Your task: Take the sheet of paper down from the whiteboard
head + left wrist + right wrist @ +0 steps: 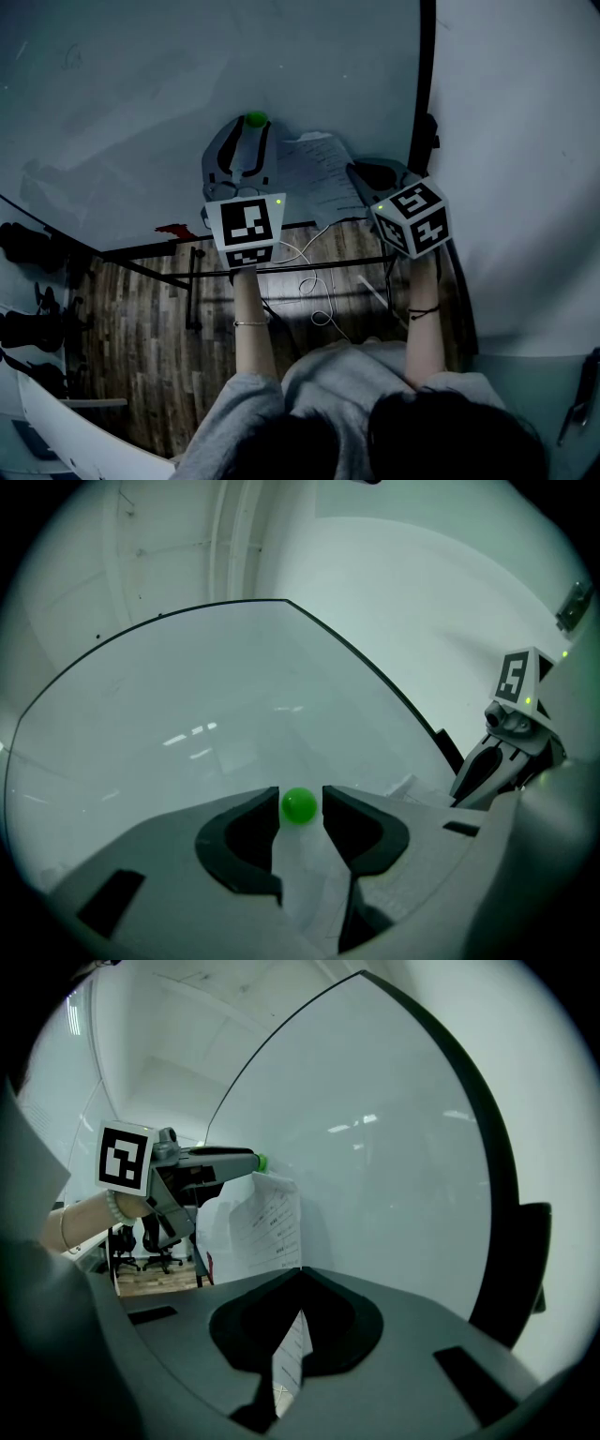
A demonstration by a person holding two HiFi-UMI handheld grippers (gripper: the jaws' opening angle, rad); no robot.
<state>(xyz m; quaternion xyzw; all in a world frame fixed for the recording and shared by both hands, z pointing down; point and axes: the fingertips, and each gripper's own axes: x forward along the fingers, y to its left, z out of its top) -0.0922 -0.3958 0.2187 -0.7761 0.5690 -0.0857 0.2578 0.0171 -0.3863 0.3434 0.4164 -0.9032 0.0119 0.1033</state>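
The sheet of paper (319, 173) is being pinned to the whiteboard (141, 103) by a green magnet (299, 804), which is being pinched by the left claw (301, 810). One paper edge is being clamped in the fully closed right claw (300, 1274). Removal seems barely begun; magnet and sheet are not yet off.

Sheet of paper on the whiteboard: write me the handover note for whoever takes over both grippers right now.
Right gripper: shut on an edge of the sheet of paper.
Left gripper: jaws closely flank the green magnet by the sheet's upper edge; a firm grip is unclear.
Sheet: up against the whiteboard, magnet on the board.
Done: both grippers in place.
Left: pull the magnet off, take the sheet down.
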